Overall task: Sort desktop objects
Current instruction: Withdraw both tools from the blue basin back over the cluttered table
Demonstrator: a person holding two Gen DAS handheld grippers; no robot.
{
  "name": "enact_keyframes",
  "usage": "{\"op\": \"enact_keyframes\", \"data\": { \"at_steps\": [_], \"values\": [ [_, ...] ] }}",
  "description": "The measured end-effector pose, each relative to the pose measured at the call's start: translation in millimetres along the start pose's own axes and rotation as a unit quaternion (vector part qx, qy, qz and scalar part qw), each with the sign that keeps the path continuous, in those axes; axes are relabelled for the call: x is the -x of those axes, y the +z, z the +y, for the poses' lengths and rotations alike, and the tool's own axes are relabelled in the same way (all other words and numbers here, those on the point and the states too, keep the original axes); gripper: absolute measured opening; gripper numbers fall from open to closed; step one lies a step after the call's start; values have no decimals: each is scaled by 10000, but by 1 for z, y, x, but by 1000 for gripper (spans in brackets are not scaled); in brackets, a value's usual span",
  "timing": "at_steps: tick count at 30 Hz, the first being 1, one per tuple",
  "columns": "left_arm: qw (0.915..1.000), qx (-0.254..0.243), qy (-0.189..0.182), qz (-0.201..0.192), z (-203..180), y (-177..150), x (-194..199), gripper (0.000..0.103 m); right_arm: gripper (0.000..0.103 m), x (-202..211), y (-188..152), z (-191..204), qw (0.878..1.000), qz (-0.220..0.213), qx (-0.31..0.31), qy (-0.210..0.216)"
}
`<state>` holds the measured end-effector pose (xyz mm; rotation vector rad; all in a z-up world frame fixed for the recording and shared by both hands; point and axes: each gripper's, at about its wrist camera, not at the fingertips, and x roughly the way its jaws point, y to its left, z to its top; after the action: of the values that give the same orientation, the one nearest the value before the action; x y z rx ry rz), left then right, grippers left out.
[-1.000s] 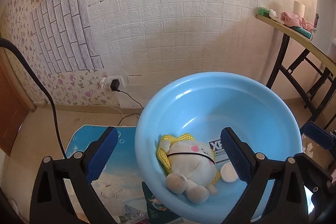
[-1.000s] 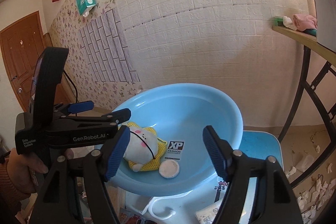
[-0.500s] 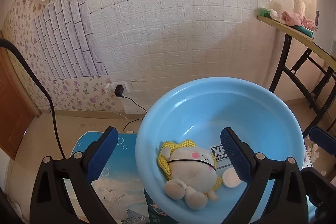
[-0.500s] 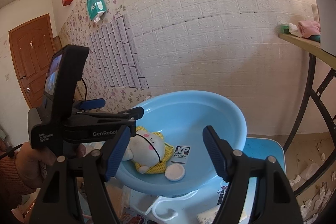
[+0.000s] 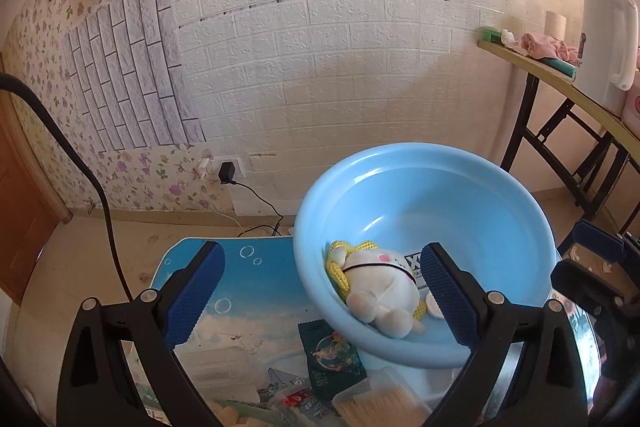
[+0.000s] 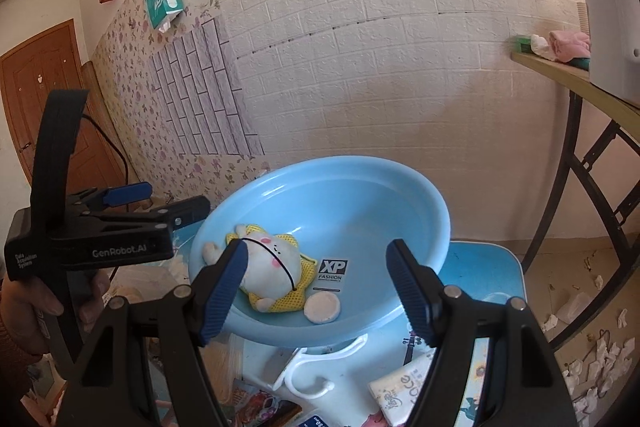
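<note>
While both the left gripper (image 5: 320, 291) and right gripper (image 6: 316, 287) are held spread and empty, the plush toy (image 6: 272, 263) in the basin (image 6: 400, 187) is judged soft, light, best pinched across its body.

A white plush toy (image 6: 269, 261) in yellow mesh lies inside the tilted blue basin (image 6: 360, 187).

left gripper (image 5: 320, 291): jaws wide apart, empty, angled downward
right gripper (image 6: 316, 283): jaws spread, nothing between them
left hand (image 6: 24, 311): wrapped round the handle
</note>
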<state>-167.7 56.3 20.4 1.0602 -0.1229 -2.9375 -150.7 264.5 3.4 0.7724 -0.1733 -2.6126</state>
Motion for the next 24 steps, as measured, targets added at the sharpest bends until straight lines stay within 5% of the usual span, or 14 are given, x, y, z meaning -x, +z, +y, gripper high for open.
{"op": "enact_keyframes", "data": {
  "at_steps": [13, 18, 24],
  "values": [
    [9998, 8, -175, -94, 43, -51, 58, 103, 72, 16, -27, 60, 9978, 632, 61, -171],
    [9995, -87, -45, -299, 60, -74, 78, 103, 72, 32, -38, 80, 9971, 465, 306, -515],
    [9980, 441, -353, -272, 93, -94, 87, 103, 72, 41, -46, 96, 9942, 539, 419, -836]
  ]
}}
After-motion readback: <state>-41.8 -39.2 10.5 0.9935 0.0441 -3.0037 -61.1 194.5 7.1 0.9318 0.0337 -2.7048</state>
